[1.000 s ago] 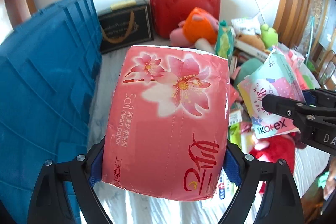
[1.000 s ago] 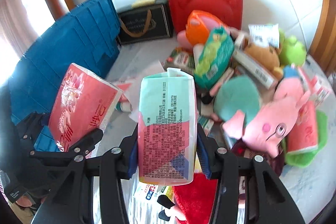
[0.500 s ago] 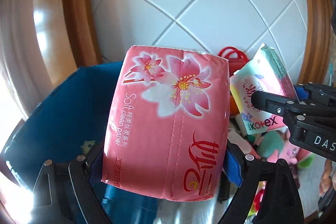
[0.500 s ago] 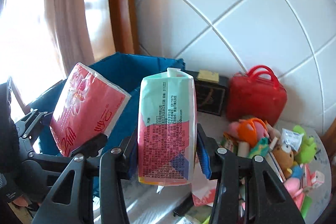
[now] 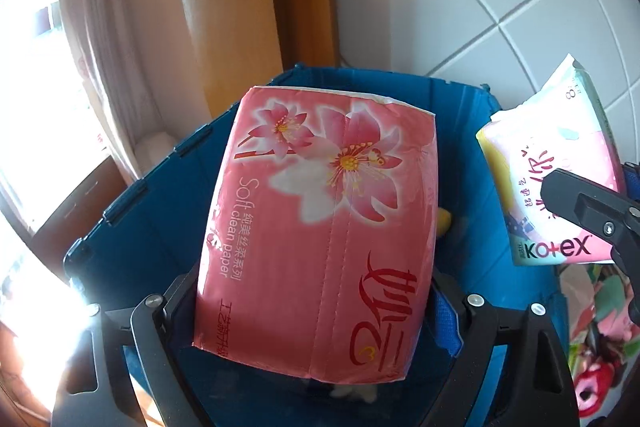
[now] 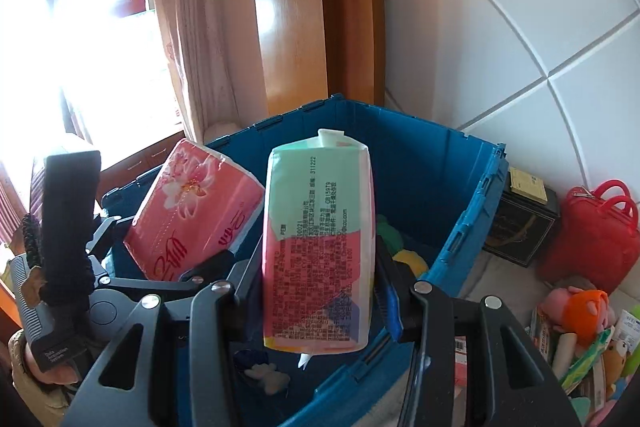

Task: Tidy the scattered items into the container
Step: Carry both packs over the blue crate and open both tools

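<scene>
Left wrist view: the left gripper pinches a soft, glossy pink tissue pack above the ribbed blue plastic crate. Right wrist view: the right gripper clamps a crinkly rectangular pad packet over the crate's near rim

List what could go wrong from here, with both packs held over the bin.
1. The tissue pack is soft and wide for the left gripper; it may slip or drop askew.
2. The pad pack in the right gripper hangs close beside the tissue pack; released together, they could collide.
3. The bin already holds toys, so the packs may land tilted.
</scene>
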### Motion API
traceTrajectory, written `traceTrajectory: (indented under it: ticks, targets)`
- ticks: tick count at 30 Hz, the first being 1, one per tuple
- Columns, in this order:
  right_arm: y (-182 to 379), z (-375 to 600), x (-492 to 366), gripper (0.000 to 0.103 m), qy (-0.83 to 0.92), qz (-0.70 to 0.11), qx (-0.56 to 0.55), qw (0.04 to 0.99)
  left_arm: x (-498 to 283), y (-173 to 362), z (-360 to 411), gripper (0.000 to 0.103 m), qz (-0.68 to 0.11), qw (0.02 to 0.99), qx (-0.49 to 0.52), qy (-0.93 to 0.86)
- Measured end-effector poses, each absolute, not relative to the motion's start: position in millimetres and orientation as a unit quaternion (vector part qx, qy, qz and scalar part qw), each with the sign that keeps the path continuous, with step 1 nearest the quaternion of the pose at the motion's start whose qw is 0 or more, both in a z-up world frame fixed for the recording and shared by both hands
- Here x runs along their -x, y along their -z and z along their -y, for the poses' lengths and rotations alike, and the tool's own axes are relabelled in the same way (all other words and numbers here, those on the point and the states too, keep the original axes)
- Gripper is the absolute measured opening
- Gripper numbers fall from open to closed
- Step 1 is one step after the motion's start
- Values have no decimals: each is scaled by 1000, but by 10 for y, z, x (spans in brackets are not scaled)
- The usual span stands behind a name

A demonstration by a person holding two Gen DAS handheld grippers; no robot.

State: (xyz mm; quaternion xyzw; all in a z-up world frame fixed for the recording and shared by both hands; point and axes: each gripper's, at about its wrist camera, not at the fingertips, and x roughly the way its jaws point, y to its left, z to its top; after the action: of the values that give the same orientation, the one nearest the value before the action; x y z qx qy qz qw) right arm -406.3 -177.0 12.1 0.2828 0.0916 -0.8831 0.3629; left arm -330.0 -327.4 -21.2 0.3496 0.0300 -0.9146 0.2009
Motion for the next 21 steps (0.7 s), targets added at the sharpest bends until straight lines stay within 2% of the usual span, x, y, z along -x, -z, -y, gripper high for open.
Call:
traceTrajectory:
  ticks: [5, 11, 15, 18, 20, 21]
  targets:
    - [127, 1985, 4252, 46, 880, -90, -303, 355, 3651, 339, 3337, 90, -55, 181, -354, 916]
    - [270, 2045, 4358, 46, 880, -69, -318, 345, 3735, 395, 3270, 92, -49, 178, -374, 909]
    - [254, 2008, 4349, 48, 887, -58, -315, 333, 3648, 317, 3252, 94, -47, 200, -353, 913]
    - [243, 1980, 4343, 58, 891, -50, -313, 324, 3601, 281, 3237, 97, -42, 218, -339, 914]
    - [228, 1970, 4333, 70, 893, -46, -312, 320, 3606, 278, 3261, 99, -45, 211, -338, 916]
    - [222, 1969, 4324, 72, 894, -46, -311, 319, 3614, 280, 3274, 99, -48, 204, -340, 917]
